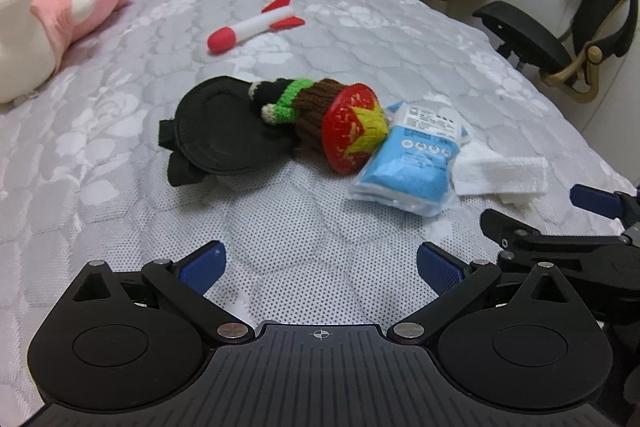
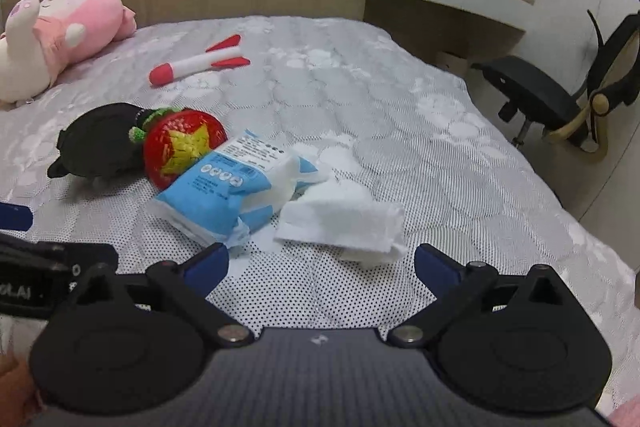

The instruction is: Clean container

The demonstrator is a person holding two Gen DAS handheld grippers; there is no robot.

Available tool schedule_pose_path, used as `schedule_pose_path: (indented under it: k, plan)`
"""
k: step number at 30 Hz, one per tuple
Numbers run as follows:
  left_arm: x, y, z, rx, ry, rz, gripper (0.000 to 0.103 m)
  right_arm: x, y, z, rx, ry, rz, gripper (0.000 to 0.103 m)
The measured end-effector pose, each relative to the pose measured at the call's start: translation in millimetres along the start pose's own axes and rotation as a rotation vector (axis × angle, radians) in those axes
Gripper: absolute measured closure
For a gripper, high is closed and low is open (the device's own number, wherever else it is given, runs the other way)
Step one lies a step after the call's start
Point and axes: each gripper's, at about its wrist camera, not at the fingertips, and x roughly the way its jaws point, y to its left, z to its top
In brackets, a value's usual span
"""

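- Left tool (image 1: 322, 259) spread wide with nothing between the fingers, low over the bed (image 1: 320, 39).
- Right tool (image 2: 322, 261) likewise wide apart and empty, with the loose white wipe (image 2: 344, 223) just ahead.
- Probably the container (image 1: 352, 127): the red round thing with a yellow star, wrapped in a brown and green knitted sleeve. Lying on its side mid-bed, leaning on a black round case (image 1: 216, 135) and touching the blue wipe pack (image 1: 412, 163). Hard to be sure that this, not the case, is the thing to clean.
- Likely step: picking up the wipe with the right tool. Best to come in low, pinch a raised fold at the near edge rather than the flat middle, and avoid snagging the mesh bed cover beneath.
- Keep clear of the wipe pack just beside it, whose torn end overlaps the wipe's far corner.
- For the left tool, better to grip the knitted body than the slick red end, and lift it off the case first.
- Risk of a limp wipe bunching; hold a corner and let the rest hang free.
- Pink plush (image 1: 60, 7) and toy rocket (image 1: 252, 25) well apart, no obstacle.
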Motion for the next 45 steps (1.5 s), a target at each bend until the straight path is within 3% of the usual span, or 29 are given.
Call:
schedule_pose_path:
  k: [12, 17, 45]
  plan:
    - [0.4, 11.9, -0.3, -0.055, 0.004, 0.056, 0.000, -5.1, 0.5, -1.4, 0.009, 0.015, 0.038, 0.003]
    - [2.9, 9.9, -2.4, -0.029, 0.020, 0.045, 0.000, -14.0, -2.0, -6.3, 0.064, 0.031, 0.044, 0.003]
    - [6.7, 14.3, -5.2, -0.016, 0.041, 0.032, 0.000, -8.6, 1.2, -6.6, 0.048, 0.047, 0.041, 0.003]
